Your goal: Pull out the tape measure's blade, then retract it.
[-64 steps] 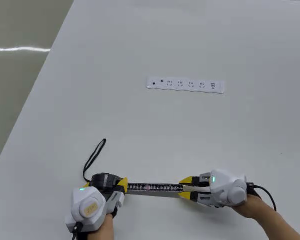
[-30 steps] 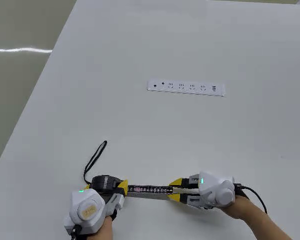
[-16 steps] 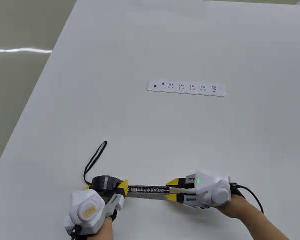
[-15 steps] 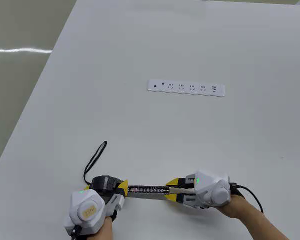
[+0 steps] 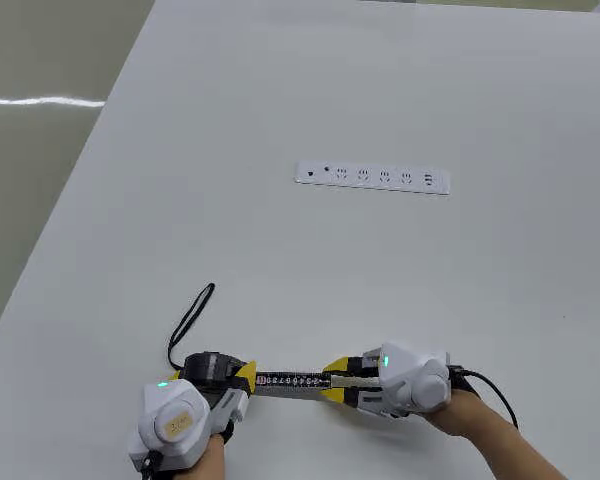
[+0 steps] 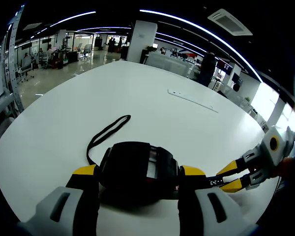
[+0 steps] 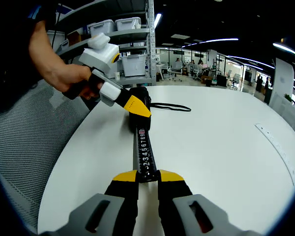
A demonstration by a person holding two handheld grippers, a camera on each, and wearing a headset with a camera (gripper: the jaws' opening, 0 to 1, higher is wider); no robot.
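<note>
End of the blade [image 7: 142, 147] hidden between the right tongs [image 7: 147, 178].

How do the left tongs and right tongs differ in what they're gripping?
The left tongs clamp the black tape measure case; the right tongs pinch its thin blade. The left tongs sit spread wide, the right tongs nearly closed. Both have yellow tips.

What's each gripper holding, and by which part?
Left gripper clamps the tape measure case by its sides; right gripper pinches the blade at its tip.
</note>
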